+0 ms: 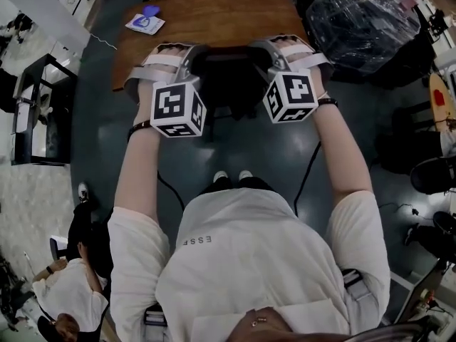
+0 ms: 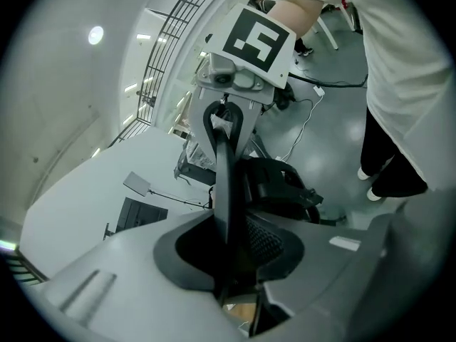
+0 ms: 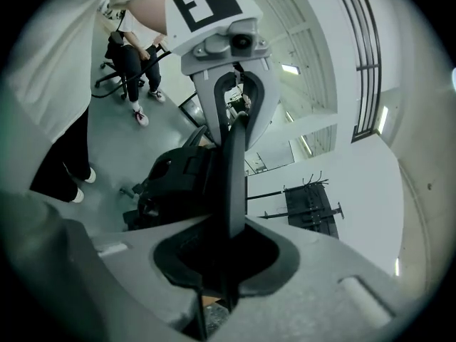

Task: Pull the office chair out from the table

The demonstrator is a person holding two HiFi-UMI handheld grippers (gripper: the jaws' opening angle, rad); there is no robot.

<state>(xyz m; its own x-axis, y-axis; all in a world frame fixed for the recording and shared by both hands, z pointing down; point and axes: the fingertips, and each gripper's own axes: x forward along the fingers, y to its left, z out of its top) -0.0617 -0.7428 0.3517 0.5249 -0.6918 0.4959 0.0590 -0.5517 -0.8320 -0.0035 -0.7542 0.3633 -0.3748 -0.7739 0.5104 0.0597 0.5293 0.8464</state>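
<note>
The black office chair [image 1: 229,77] stands tucked against the near edge of the wooden table [image 1: 214,16]. In the head view my left gripper [image 1: 194,54] is at the chair back's left side and my right gripper [image 1: 265,50] at its right side, both reaching forward from the marker cubes. The left gripper view has the thin black edge of the chair back [image 2: 224,191] running up between the jaws of the left gripper [image 2: 231,266], which is shut on it. Likewise the right gripper [image 3: 226,262] is shut on the back's edge [image 3: 235,184]. The chair's seat and base [image 3: 178,180] show beyond.
A blue object on a white sheet [image 1: 146,21] lies at the table's left end. A dark wrapped pile [image 1: 363,20] stands at the upper right, other chairs [image 1: 433,175] at the right. Cables [image 1: 308,169] run over the floor. A person [image 1: 68,294] crouches at lower left.
</note>
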